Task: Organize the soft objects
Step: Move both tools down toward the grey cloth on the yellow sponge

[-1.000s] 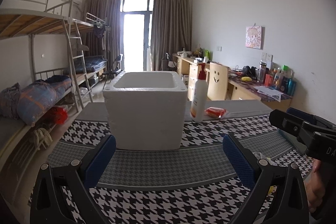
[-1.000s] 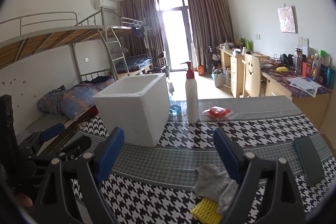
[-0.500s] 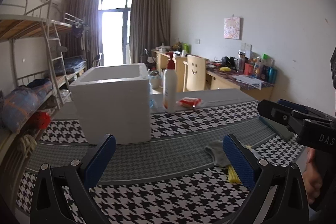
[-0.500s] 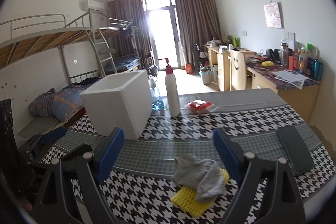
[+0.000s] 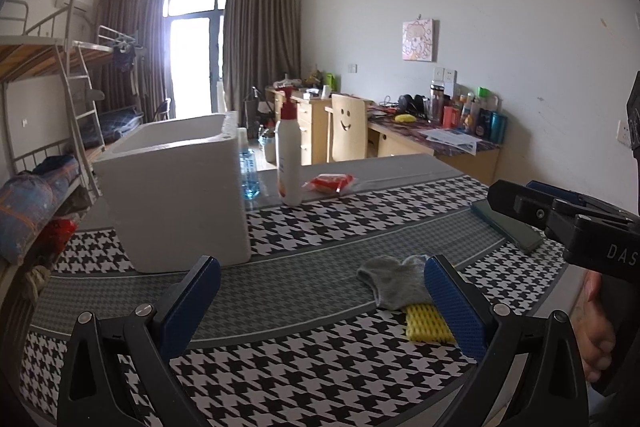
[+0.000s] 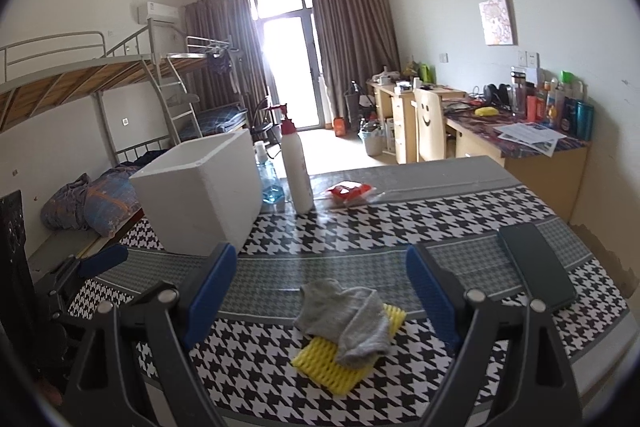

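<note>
We list one table (image 6: pixel 460 203) with a black-and-white houndstooth cloth, bearing all that follows. One white foam box (image 6: pixel 200 195), open-topped and upright, stands at the far left. Two grippers: the left gripper (image 5: pixel 322 301) and the right gripper (image 6: pixel 322 287), both with blue pads spread wide and nothing between them, hanging above the cloth. One white pump bottle (image 6: pixel 296 167) with a red top stands just right of the box; one small blue-liquid bottle (image 6: pixel 269 179) sits between them. One dark phone (image 6: pixel 536 271) lies at the right. One grey sock (image 6: pixel 348 315) lies crumpled on one yellow foam net (image 6: pixel 324 363), near the front edge. One red packet (image 6: pixel 348 191) lies beyond.
</note>
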Demonstrator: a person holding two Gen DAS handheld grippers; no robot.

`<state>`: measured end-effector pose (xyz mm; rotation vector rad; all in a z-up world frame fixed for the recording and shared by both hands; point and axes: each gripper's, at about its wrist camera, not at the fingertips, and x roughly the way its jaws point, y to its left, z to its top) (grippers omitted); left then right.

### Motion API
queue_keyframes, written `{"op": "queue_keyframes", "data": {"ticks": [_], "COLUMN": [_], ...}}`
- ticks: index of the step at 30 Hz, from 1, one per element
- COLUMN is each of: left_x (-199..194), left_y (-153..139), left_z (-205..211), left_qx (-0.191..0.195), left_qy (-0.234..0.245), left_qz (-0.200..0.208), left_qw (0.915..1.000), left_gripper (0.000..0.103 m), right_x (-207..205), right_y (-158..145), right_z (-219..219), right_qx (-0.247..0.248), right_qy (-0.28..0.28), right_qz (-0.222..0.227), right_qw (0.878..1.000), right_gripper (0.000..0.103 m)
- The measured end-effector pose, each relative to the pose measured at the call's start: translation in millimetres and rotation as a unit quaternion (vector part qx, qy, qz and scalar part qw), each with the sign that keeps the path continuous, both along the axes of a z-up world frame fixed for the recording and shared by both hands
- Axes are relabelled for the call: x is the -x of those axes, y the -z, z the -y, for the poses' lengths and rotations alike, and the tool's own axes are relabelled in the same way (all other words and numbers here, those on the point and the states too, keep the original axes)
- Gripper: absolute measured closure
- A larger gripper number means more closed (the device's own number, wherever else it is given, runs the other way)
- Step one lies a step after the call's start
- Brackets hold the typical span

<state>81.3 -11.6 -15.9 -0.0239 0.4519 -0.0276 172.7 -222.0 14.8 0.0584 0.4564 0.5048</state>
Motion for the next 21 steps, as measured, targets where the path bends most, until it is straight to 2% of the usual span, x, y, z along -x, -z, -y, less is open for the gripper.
{"op": "queue_keyframes", "data": {"ticks": [21], "left_x": [-18], "left_y": [28], "left_z": [37], "left_qx": [-0.01], "left_qy": [0.053], "left_qz": [-0.053], "left_qw": [0.9971], "left_gripper": [0.001], "right_x": [-5], "right_y": [27], "right_z": [28], "right_qx": [0.014], "right_qy": [0.04], "right_qz": [-0.039], "right_qw": [0.998], "right_gripper": [0.014]}}
